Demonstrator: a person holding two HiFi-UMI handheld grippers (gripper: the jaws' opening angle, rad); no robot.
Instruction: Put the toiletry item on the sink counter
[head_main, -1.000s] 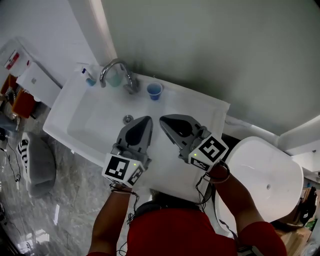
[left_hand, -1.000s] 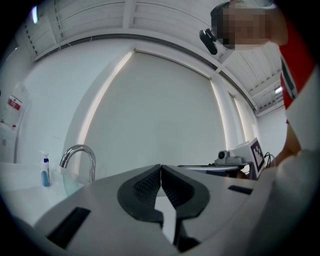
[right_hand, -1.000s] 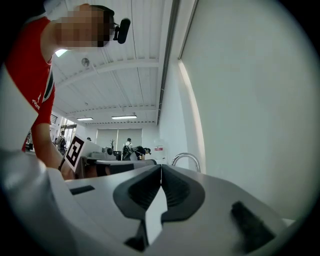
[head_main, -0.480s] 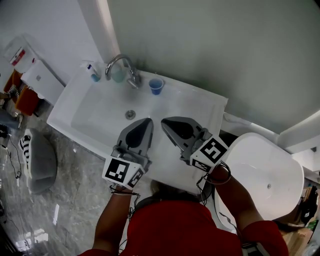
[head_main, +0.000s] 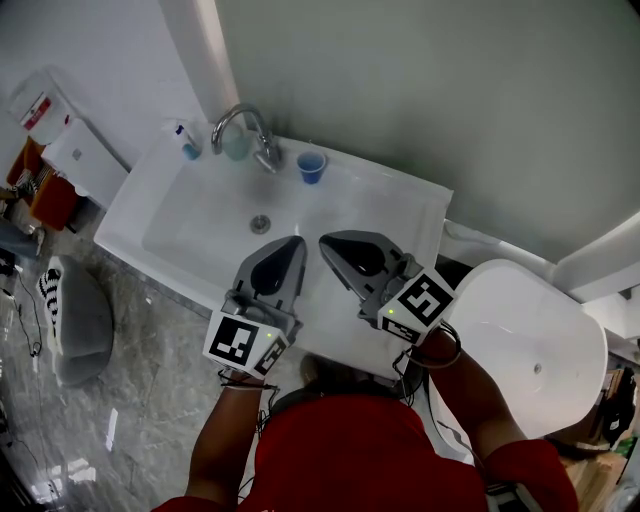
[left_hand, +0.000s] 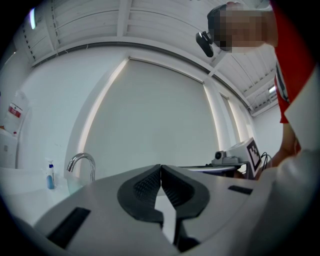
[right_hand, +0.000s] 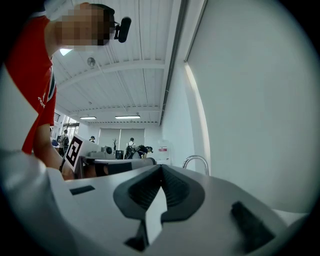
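A small blue-capped toiletry bottle (head_main: 187, 146) stands on the back left corner of the white sink counter (head_main: 405, 205), left of the chrome faucet (head_main: 243, 128). A blue cup (head_main: 311, 166) stands on the counter right of the faucet. My left gripper (head_main: 296, 241) and right gripper (head_main: 324, 243) hover side by side over the front of the basin, tips nearly touching each other, both shut and empty. In the left gripper view the shut left gripper (left_hand: 160, 167) points at the wall, with the faucet (left_hand: 81, 163) and the bottle (left_hand: 50, 177) far left. The right gripper (right_hand: 161, 167) is shut too.
A pale green cup (head_main: 234, 150) sits behind the faucet, and the drain (head_main: 260, 224) lies mid-basin. A white toilet lid (head_main: 530, 345) is close on the right. Left of the sink are a white box (head_main: 75, 158), a grey bin (head_main: 72, 322) and marble floor.
The head view has shifted a little, so the sink sits slightly higher in the picture. Both grippers stay shut and hold their place over the basin front.
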